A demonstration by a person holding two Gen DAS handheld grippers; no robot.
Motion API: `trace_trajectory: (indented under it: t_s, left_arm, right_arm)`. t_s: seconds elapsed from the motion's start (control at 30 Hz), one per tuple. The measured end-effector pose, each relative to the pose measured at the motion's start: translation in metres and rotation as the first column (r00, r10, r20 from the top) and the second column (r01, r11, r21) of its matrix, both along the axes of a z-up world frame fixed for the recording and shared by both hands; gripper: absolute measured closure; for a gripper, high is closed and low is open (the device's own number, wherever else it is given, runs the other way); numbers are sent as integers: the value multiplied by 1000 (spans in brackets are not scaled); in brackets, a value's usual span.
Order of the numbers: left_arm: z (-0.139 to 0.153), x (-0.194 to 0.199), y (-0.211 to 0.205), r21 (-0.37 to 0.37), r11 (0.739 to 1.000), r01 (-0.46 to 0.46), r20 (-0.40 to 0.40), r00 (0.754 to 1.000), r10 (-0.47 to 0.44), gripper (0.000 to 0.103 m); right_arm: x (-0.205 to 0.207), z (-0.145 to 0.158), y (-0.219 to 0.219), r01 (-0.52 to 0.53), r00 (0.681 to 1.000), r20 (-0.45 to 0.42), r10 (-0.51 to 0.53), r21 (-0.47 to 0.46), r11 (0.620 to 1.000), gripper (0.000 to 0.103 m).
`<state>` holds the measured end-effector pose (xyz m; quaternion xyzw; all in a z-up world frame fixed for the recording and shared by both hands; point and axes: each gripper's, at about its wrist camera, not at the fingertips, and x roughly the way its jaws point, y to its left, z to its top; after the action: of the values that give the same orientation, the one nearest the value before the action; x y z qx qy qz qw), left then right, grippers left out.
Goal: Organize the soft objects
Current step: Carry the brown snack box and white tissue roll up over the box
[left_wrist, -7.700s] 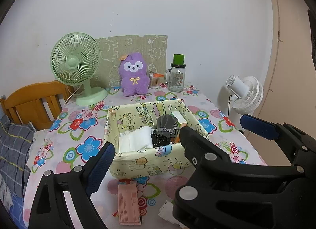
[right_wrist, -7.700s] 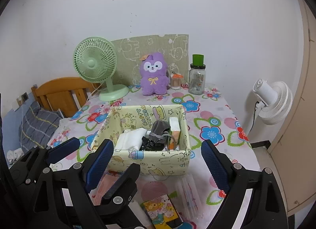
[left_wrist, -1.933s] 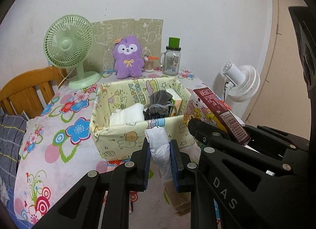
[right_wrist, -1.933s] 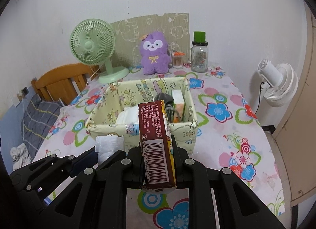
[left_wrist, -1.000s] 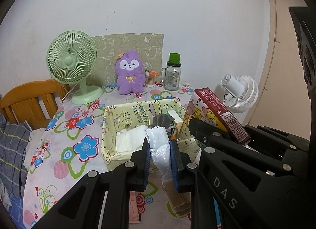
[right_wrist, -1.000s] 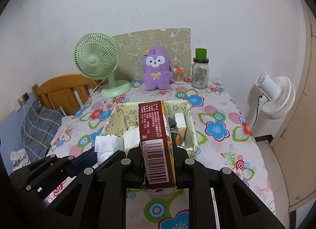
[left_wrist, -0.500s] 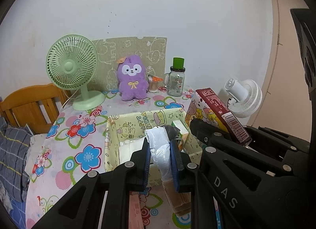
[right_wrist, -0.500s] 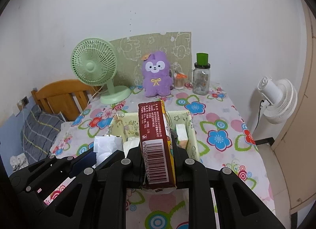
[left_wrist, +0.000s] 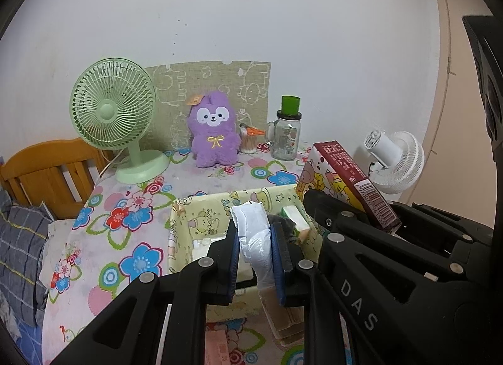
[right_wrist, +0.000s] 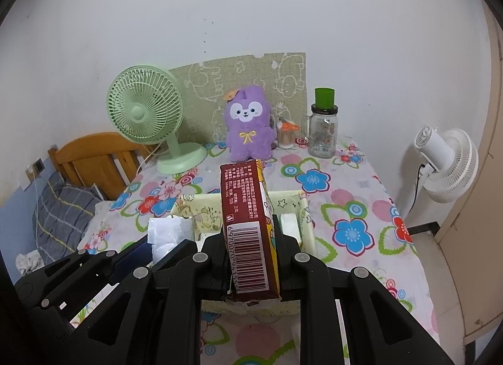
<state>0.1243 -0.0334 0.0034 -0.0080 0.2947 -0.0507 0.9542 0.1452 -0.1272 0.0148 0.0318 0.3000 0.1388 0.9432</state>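
**Both packs lifted above the bin**

Since the earlier frame we have raised both loads off the tabletop [left_wrist: 103,233]. Our left tool [left_wrist: 255,250] clamps a white tissue pack [left_wrist: 253,233]; our right tool [right_wrist: 251,250] clamps a red tissue box [right_wrist: 248,229]. Both hang over the near edge of the yellow fabric bin [left_wrist: 179,239]. Next we judge: carry forward, lower into free space, release.

Open tablecloth [right_wrist: 352,207] right of the fabric bin [right_wrist: 309,226]; green fan [right_wrist: 147,113], plush [right_wrist: 248,123], jar [right_wrist: 322,132] crowding the back edge.
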Motion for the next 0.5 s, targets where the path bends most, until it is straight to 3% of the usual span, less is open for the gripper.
trace_trajectory:
  t_s: [0.5]
  left_arm:
    - [-8,35,13,4,999,-33,-11,999,33,86]
  right_arm:
    - [38,-7,16,-25,1000,-11,25,-3,1000,80]
